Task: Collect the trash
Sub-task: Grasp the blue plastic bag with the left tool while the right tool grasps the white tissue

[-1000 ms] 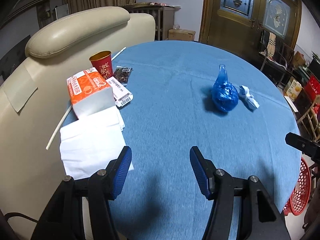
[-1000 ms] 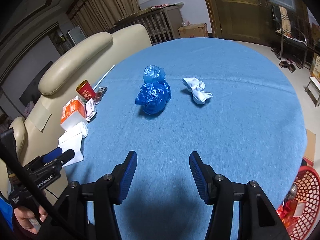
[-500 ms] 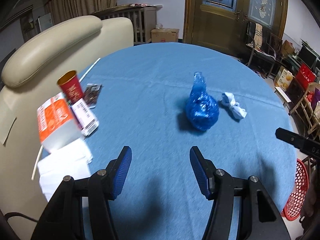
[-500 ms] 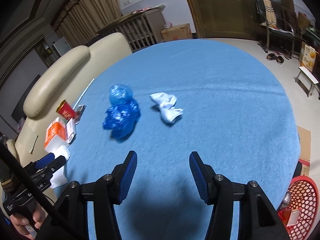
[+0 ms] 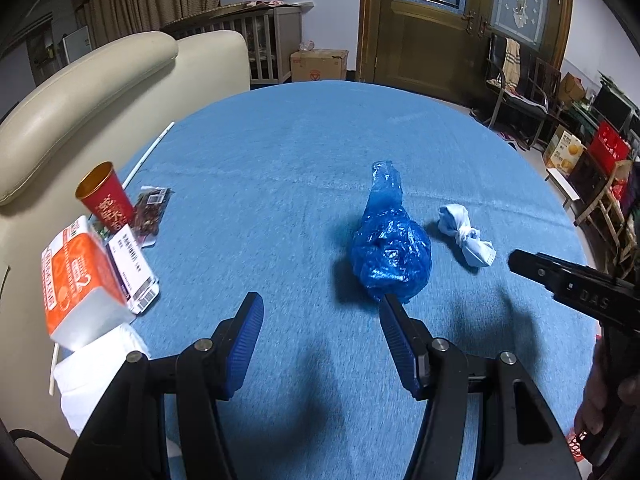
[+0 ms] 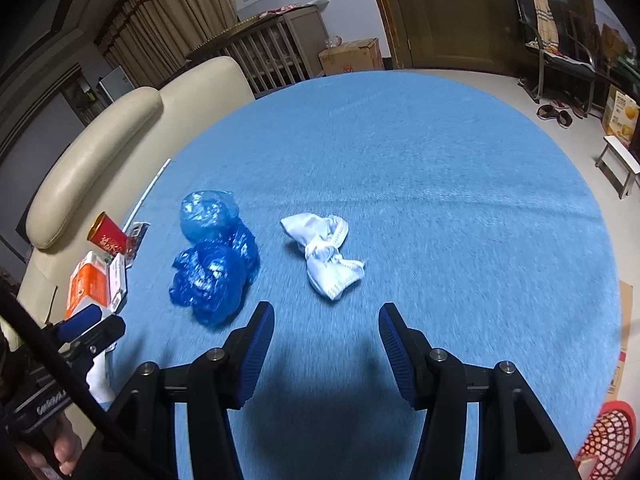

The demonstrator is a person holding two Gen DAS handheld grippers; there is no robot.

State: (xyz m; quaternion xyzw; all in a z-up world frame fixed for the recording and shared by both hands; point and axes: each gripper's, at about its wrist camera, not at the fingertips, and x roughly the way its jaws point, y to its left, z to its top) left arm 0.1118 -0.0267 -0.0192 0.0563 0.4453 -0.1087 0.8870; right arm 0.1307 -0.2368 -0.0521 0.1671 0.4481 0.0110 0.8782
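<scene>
At the left edge of the blue table (image 5: 280, 152) the red cup (image 5: 105, 196) and orange carton (image 5: 78, 276) had slid outward in view as the left gripper (image 5: 320, 340), jaws apart and empty, swung toward the crumpled blue bag (image 5: 390, 252). To its right, the right gripper (image 6: 326, 338), also spread and holding nothing, had closed in until the knotted white wad (image 6: 326, 254) lay just ahead of its tips. Nothing was collected yet; I judged both pieces were being lined up for grasps.

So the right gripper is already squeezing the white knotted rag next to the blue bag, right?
Not quite. The right gripper is open and empty, short of the white knotted rag, as the right wrist view shows. The rag does lie next to the blue bag.
</scene>
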